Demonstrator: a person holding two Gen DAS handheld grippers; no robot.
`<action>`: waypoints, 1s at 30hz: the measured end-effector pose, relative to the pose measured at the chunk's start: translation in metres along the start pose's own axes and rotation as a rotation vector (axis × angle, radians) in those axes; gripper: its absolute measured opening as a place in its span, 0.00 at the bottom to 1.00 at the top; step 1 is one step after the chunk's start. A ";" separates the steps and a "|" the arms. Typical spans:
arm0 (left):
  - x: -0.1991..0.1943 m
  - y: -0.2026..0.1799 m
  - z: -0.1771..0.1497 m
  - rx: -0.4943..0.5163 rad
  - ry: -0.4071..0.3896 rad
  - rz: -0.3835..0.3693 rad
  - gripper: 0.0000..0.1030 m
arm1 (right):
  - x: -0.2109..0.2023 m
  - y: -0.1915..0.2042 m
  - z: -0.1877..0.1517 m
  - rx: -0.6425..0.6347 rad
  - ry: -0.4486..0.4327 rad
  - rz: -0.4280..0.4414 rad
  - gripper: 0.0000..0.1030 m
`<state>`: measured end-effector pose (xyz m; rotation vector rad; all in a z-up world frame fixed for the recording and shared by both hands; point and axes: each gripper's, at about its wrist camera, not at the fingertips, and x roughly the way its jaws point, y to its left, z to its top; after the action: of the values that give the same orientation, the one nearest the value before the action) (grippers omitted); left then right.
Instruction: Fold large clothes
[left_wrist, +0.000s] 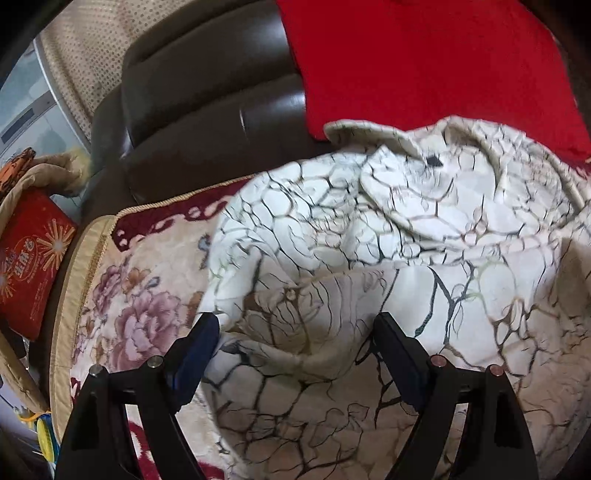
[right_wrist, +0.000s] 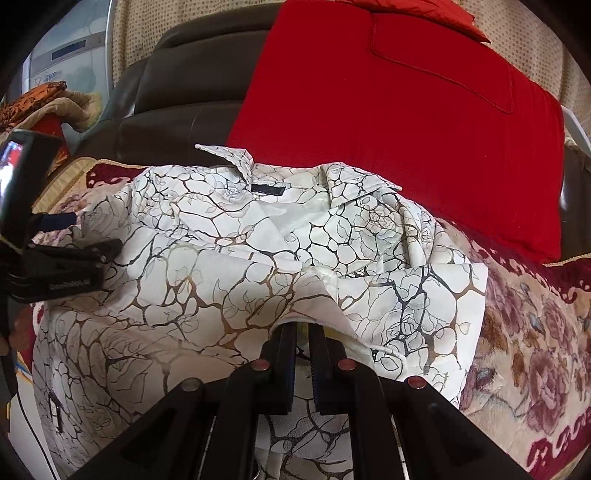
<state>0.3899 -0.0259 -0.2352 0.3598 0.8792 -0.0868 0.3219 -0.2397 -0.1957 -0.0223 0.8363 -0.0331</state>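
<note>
The shirt (right_wrist: 236, 258), white with a cracked black-and-gold rose print, lies spread on a floral blanket (right_wrist: 528, 354) over a dark leather sofa (right_wrist: 192, 85), collar toward the backrest. A small dark label (right_wrist: 268, 190) sits inside the collar; I cannot read any writing on it. My right gripper (right_wrist: 302, 334) has its jaws together, clamped on a folded edge of the shirt near the front hem, with the cloth draped over the fingertips. My left gripper (left_wrist: 295, 325) stands with its jaws wide apart above the shirt's left side, cloth showing between them but neither pad pressing on it; in the right wrist view it appears at the far left edge, over the sleeve area. A red cushion (right_wrist: 406, 110) leans on the backrest just behind the collar. Off the sofa's left end sits a red box (left_wrist: 29, 254) with gold starbursts and Chinese characters too blurred for me to read, beside a beige padded bundle (left_wrist: 44, 166).
</note>
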 end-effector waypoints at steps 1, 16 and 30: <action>0.002 -0.001 -0.001 0.003 0.002 0.001 0.83 | 0.001 0.000 0.000 0.000 0.000 0.000 0.09; 0.010 0.001 -0.004 -0.002 0.001 -0.022 0.85 | 0.011 0.004 -0.002 -0.017 0.006 -0.015 0.09; 0.014 0.001 -0.004 -0.009 -0.001 -0.037 0.85 | 0.019 0.006 -0.004 -0.022 0.017 -0.016 0.09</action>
<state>0.3964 -0.0226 -0.2479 0.3348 0.8850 -0.1175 0.3321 -0.2340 -0.2124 -0.0494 0.8539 -0.0388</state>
